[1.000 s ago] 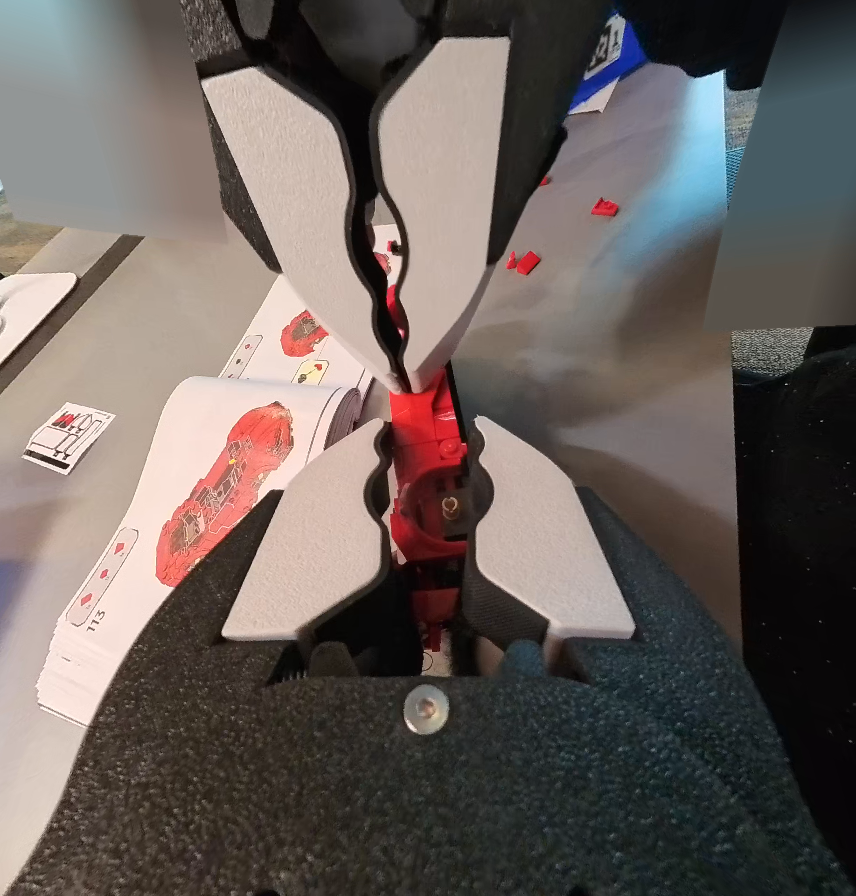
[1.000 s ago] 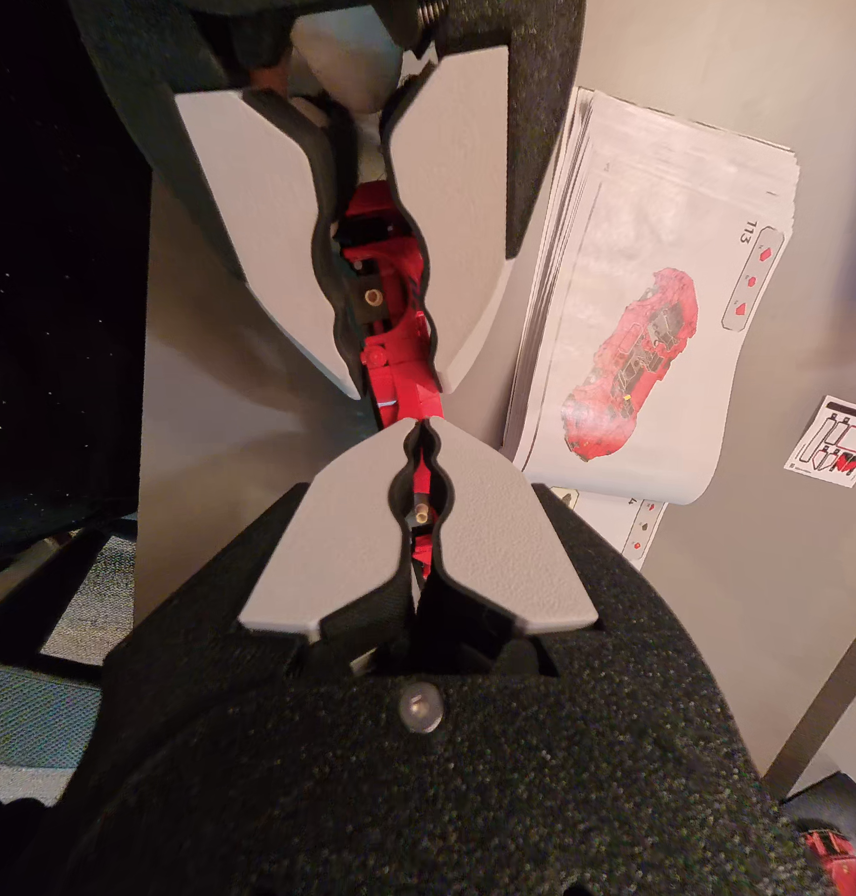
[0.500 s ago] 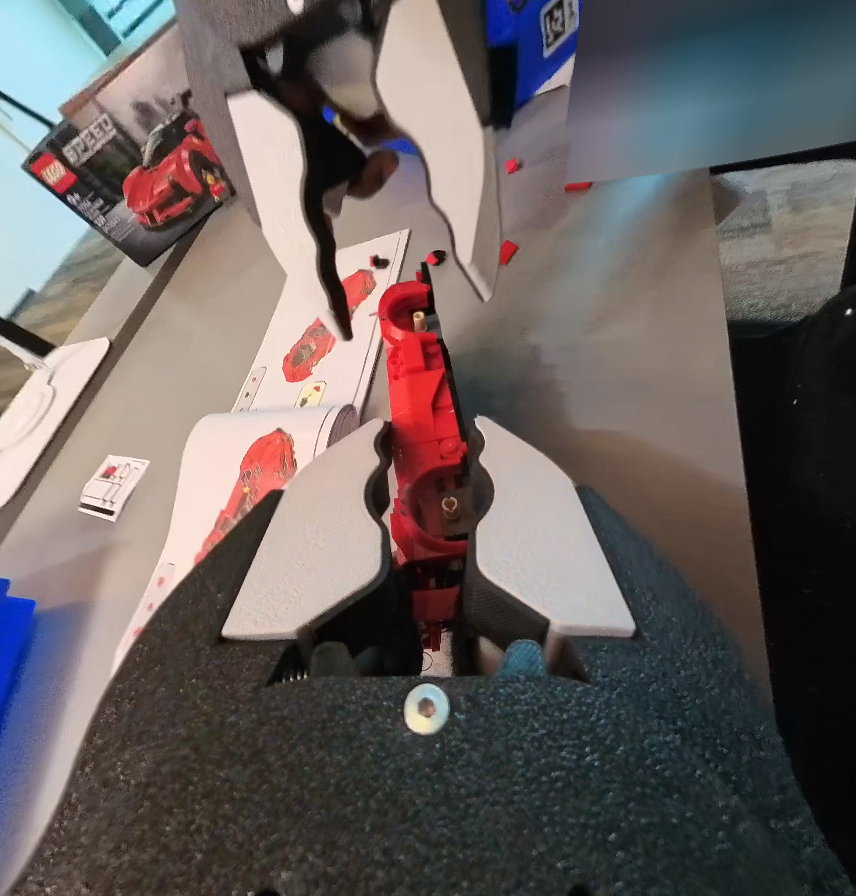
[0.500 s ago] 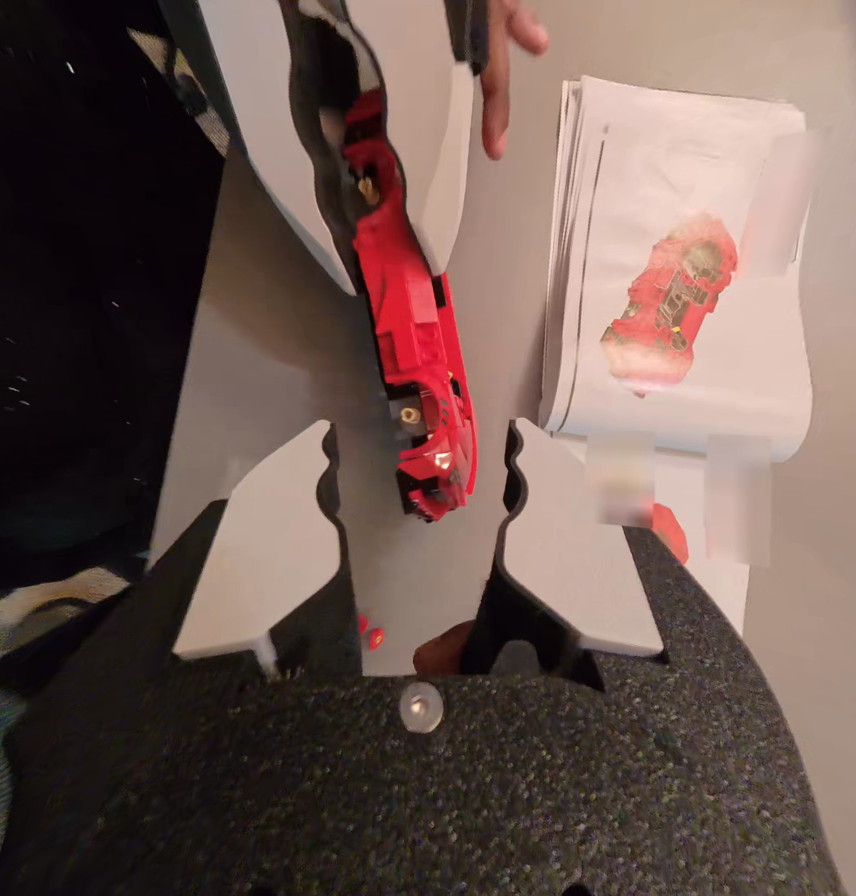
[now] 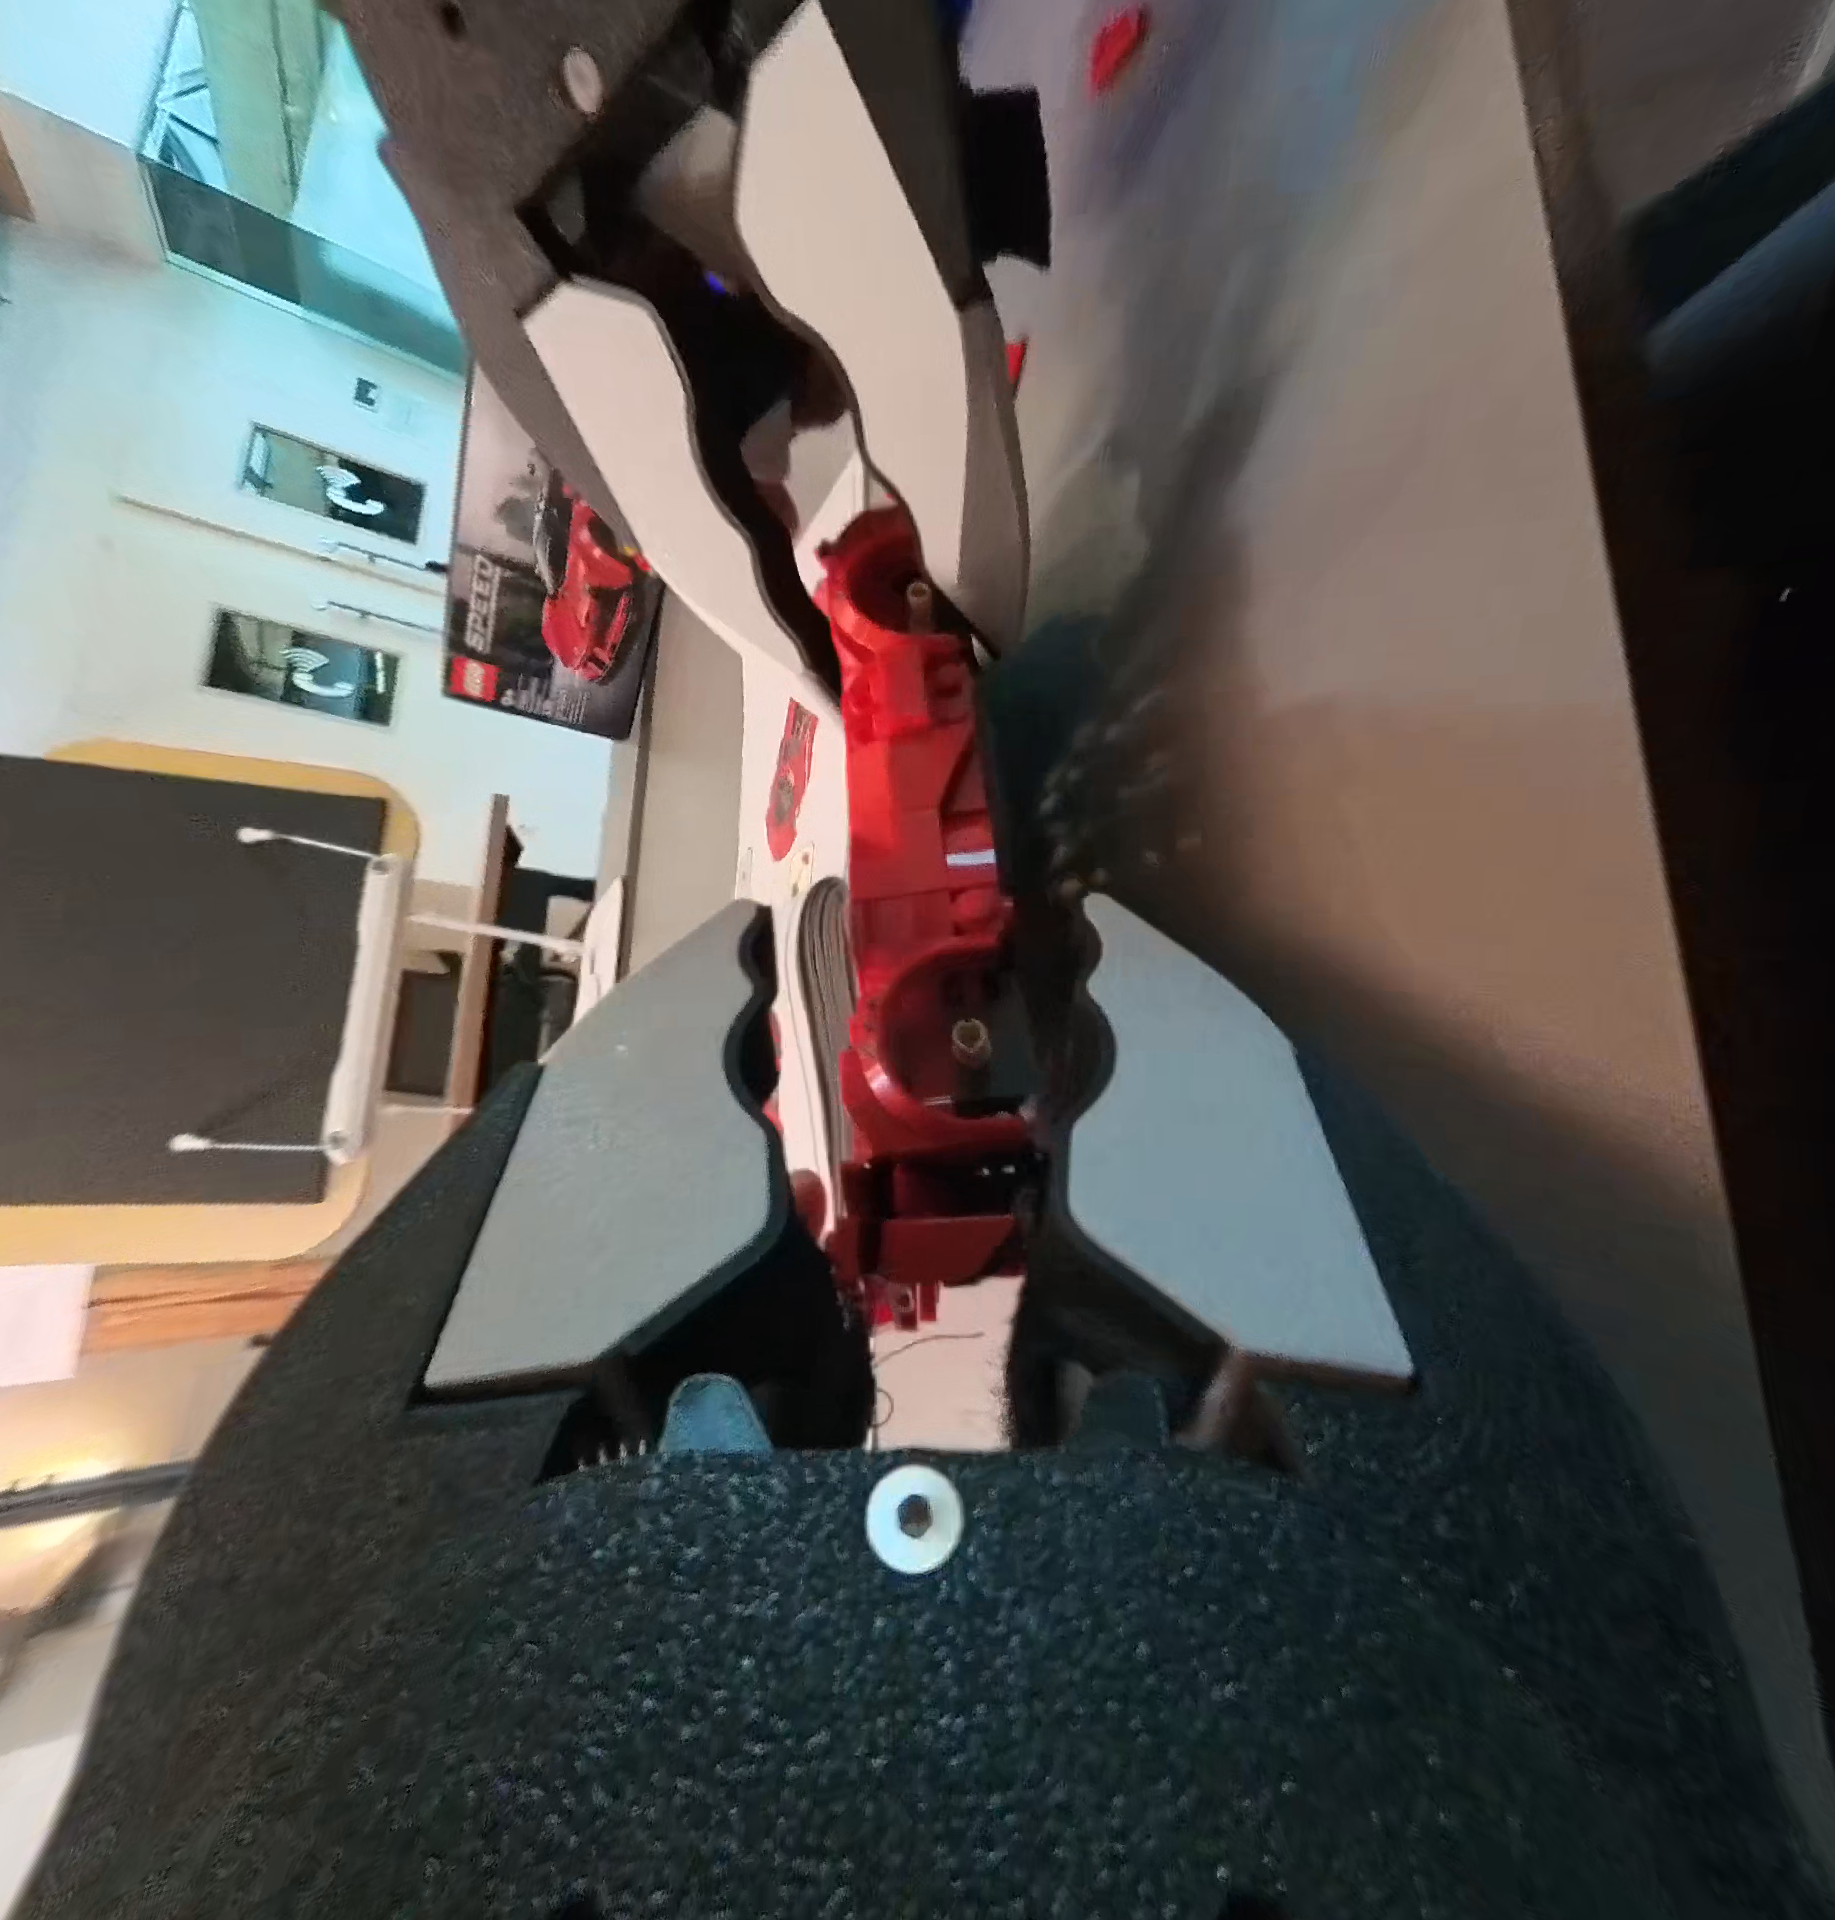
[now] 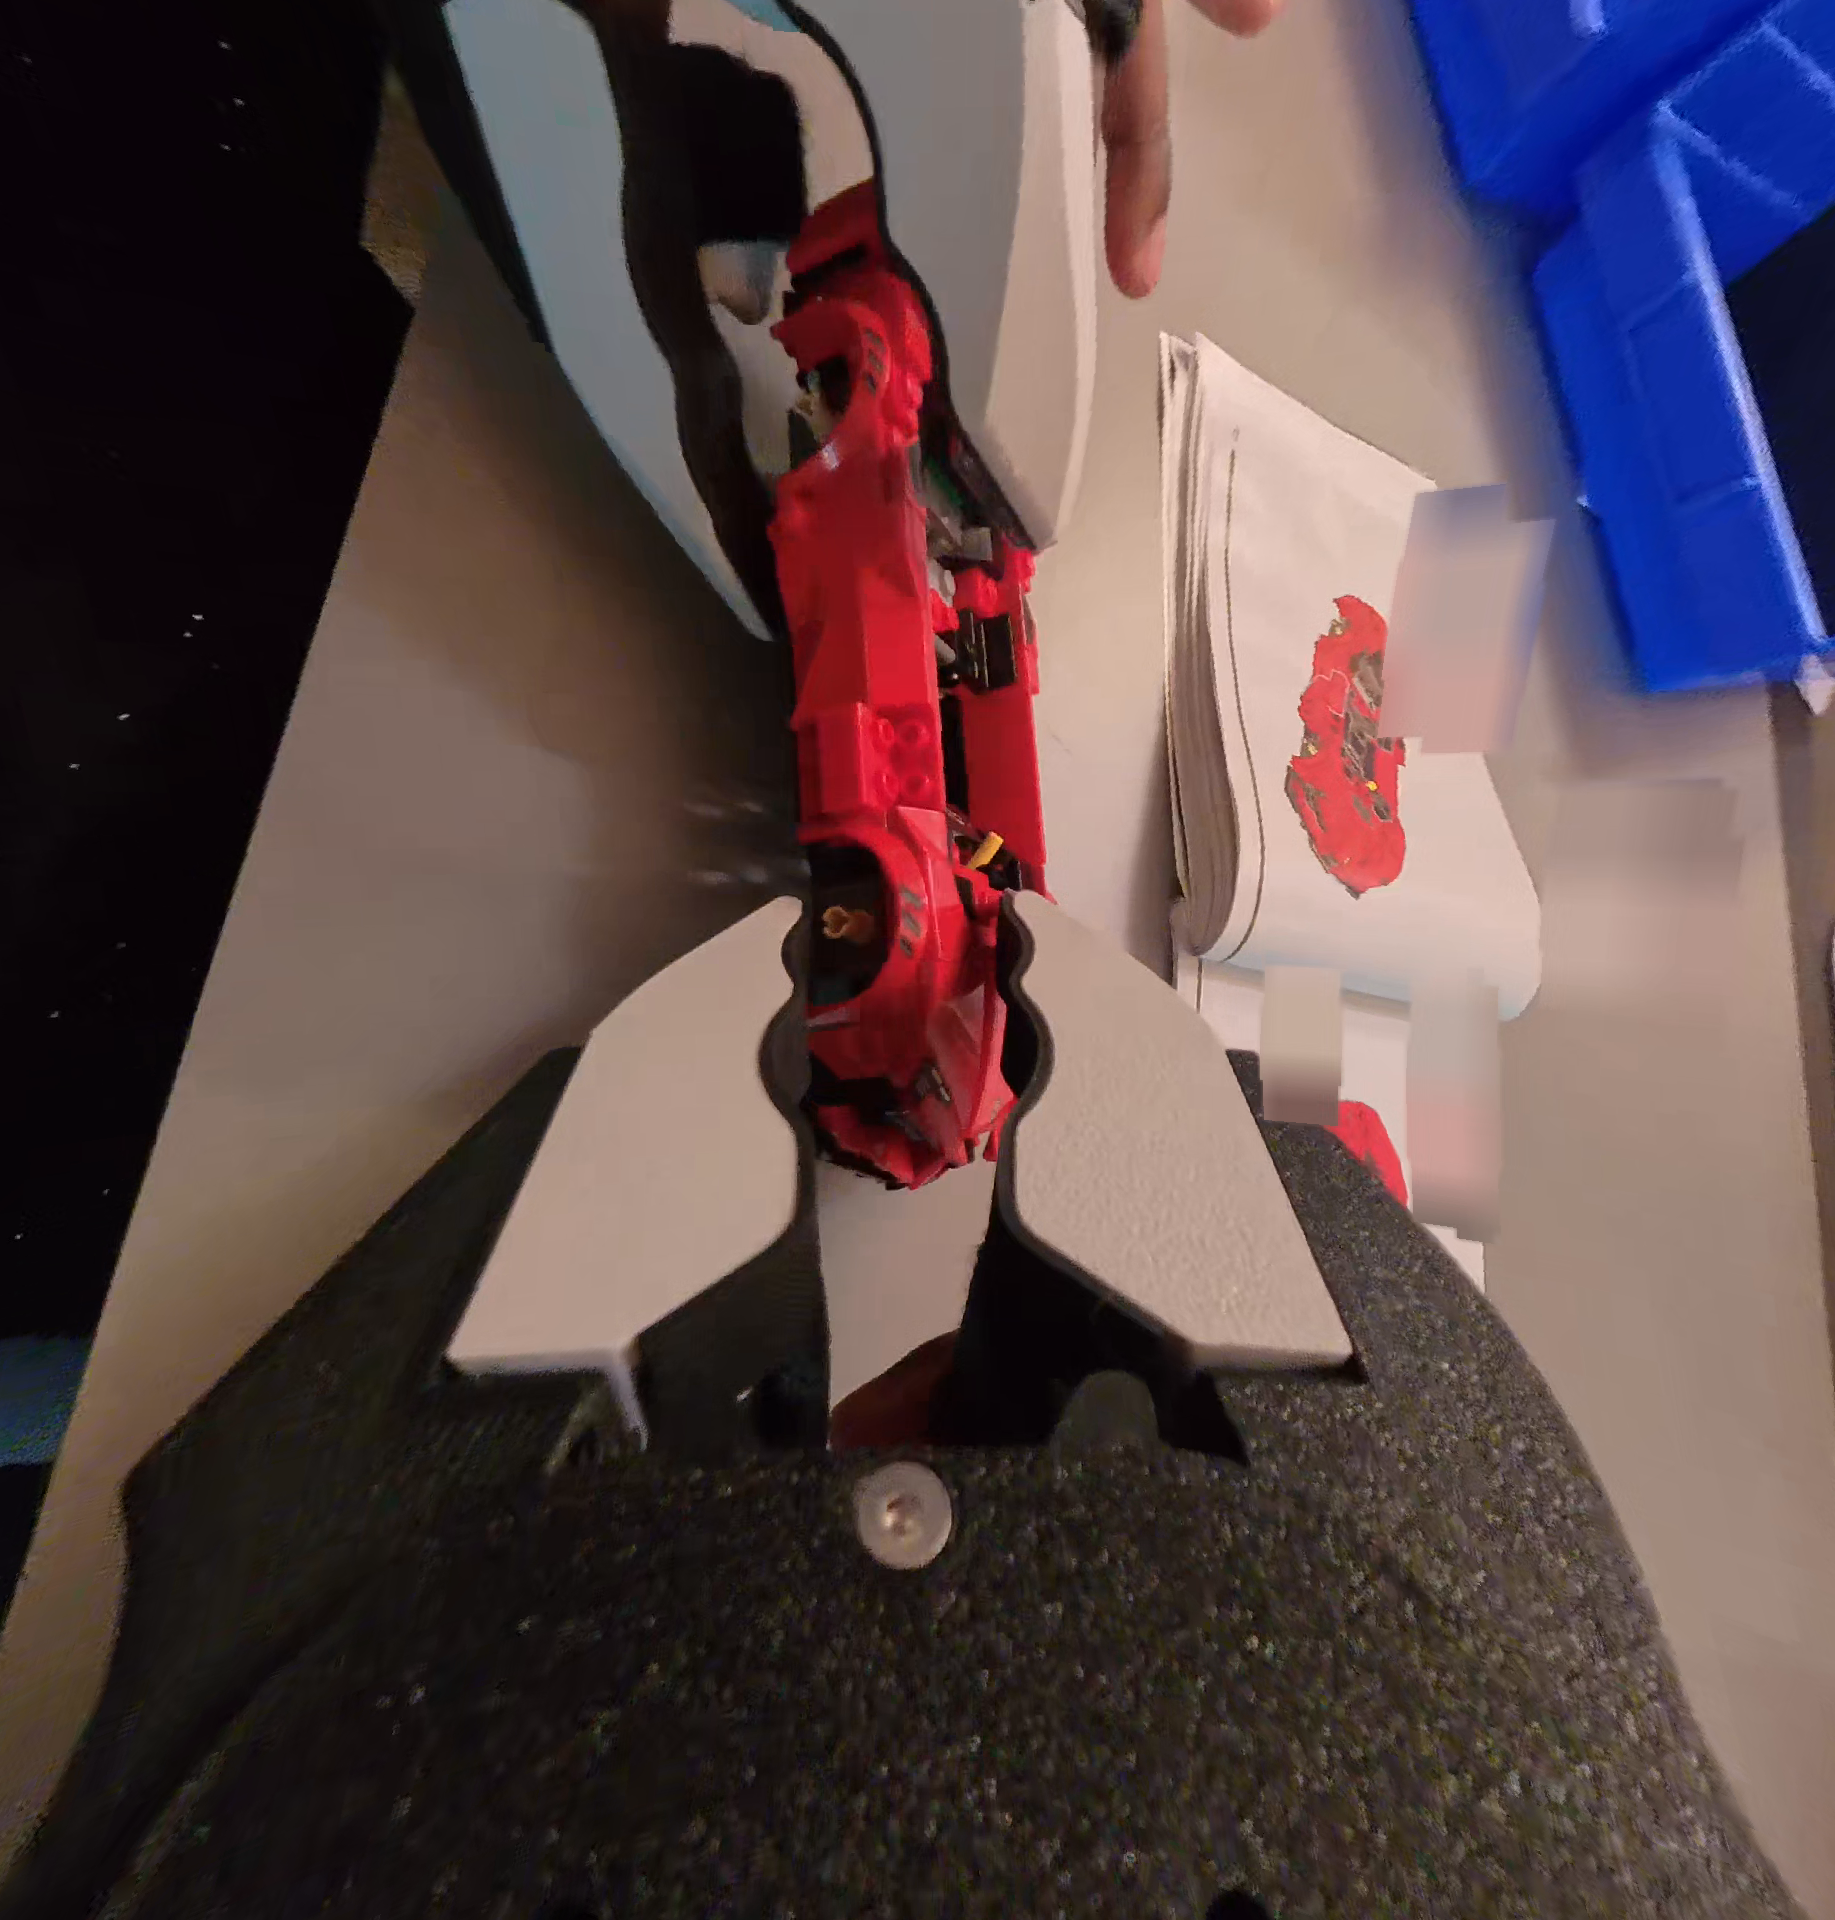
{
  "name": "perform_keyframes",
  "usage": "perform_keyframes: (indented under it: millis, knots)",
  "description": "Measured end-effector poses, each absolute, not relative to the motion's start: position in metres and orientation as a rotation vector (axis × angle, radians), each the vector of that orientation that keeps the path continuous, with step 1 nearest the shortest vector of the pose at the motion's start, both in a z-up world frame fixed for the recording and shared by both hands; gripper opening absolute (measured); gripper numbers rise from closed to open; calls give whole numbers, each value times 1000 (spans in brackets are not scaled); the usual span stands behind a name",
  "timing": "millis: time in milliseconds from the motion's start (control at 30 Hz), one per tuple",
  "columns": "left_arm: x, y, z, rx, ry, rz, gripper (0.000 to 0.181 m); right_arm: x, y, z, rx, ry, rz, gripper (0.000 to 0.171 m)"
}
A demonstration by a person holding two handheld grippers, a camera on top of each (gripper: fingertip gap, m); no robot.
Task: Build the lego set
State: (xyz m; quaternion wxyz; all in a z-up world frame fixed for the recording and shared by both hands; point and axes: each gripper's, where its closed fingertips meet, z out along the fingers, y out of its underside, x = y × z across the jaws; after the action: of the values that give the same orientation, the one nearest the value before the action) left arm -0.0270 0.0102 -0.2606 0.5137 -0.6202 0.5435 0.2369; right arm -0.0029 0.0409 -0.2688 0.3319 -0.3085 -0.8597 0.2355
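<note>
1. Red plastic car (image 6: 871, 748) sits half-built between your two tools, lifted clear of the grey table (image 6: 456, 831), with the open booklet (image 6: 1360, 748) just beside it on the table.
2. Your left gripper (image 5: 928, 1029) pinches one end at a wheel arch, where a bare axle pin shows and no wheel is on.
3. Your right gripper (image 6: 897, 1029) has its jaws around the other end; looks pressed onto it, though there's some slack on one side.
4. Long axis runs straight from one gripper to the other, and the car's rolled onto its side, so the wheel arches face the left camera.
5. My guess: you're re-gripping and turning it to reach the next spot. The next move needs a firm hold at one end so the other tool can fetch a piece.
</note>
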Motion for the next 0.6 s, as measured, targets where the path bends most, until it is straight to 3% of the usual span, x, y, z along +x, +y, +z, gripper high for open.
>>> perform_keyframes:
  millis: [433,533,600]
  knots:
    - [-48,-17,-250,-1418,1231,875,65,2,41,-284,-957,-2022,233,35]
    - [-53,-26,-242,-1475,1147,833,54,5,39,-284,-1016,-2005,261,36]
    - [-55,-31,-241,-1558,1061,761,43,11,34,-285,-1070,-2057,321,45]
